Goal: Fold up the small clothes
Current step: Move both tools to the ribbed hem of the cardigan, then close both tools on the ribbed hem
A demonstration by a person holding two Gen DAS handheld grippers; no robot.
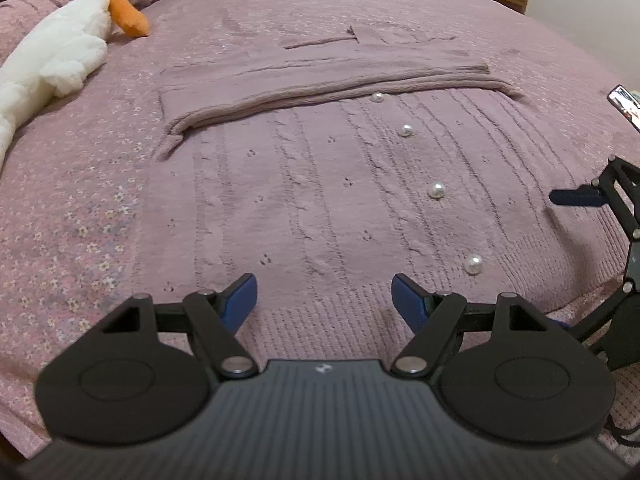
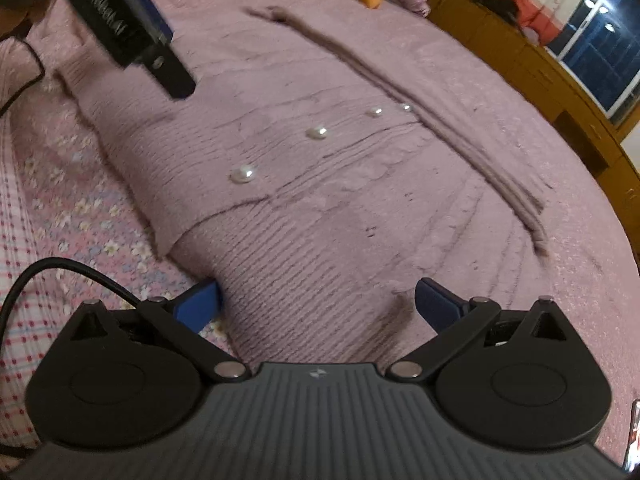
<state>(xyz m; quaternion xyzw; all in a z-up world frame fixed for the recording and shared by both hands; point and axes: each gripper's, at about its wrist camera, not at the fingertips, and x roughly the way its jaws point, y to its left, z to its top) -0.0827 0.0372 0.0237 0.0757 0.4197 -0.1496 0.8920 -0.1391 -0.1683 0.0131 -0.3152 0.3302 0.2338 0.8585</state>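
A mauve knitted cardigan with pearl buttons lies flat on the bed, its sleeves folded across the chest. My left gripper is open and empty, hovering over the ribbed hem. My right gripper is open, its blue fingertips straddling the hem corner of the cardigan. The right gripper also shows at the right edge of the left wrist view. The left gripper's body shows at the top left of the right wrist view.
A white plush goose with an orange beak lies at the far left of the bed. The pink floral bedspread surrounds the cardigan. A phone lies at the right. A wooden bed frame and window stand beyond.
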